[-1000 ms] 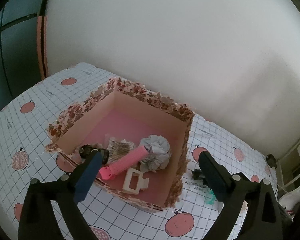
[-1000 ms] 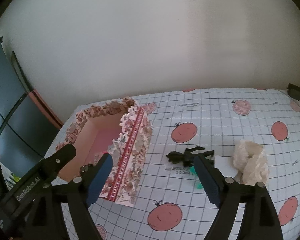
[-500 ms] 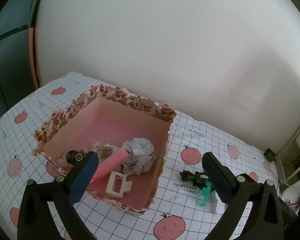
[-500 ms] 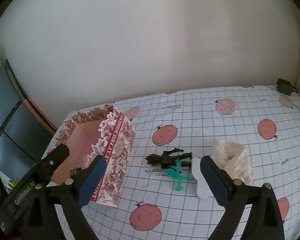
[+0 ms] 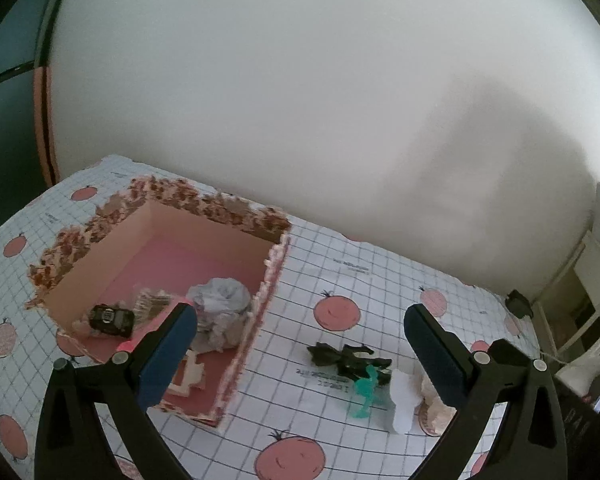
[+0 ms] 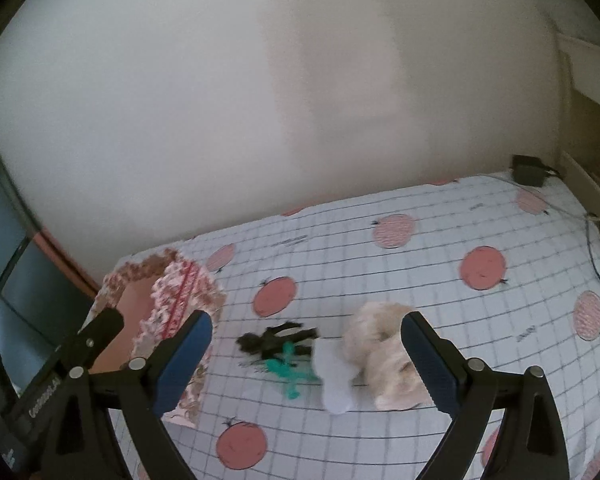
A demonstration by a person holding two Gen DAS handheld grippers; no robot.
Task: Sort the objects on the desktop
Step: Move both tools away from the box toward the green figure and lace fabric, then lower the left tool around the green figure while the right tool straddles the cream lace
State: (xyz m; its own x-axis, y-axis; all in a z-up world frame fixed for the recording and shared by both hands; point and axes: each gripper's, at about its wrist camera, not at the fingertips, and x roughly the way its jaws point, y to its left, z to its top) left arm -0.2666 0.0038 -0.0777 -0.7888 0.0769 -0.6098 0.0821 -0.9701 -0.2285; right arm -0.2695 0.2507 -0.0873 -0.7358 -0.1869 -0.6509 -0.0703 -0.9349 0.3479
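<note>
Two black claws with blue pads hang over a table [image 6: 380,264] covered in a white grid-patterned cloth printed with red tomatoes. The left claw [image 5: 300,344] stands wide apart with nothing between its pads; the right claw [image 6: 306,354] has just been opening, stands wide as well, and grips nothing.

Nearest the right claw, a small cluster lies together on the cloth: a teal plastic figure [image 6: 290,372], a white piece [image 6: 334,380] just right of it, and a cream fluffy bundle [image 6: 384,356] touching the white piece's right side. A dark, spindly figure [image 6: 274,340] lies just beyond the teal one, overlapping it. What the white piece is cannot be told through the blur.

To the left of the cluster sits an open box [image 5: 204,216] with a floral rim and a pink floor. Inside, at its near end, lie a white clip [image 5: 188,376], a crumpled grey wad [image 5: 220,308], a small black object [image 5: 112,320] and a pale packet [image 5: 152,304]; a pink stick [image 5: 126,346] shows partly behind the left claw's pad.

At the far right edge of the table rests a black power adapter [image 6: 526,170], its cable trailing off the right side. A plain pale wall rises behind the table, and a dark panel with an orange edge stands at the far left.
</note>
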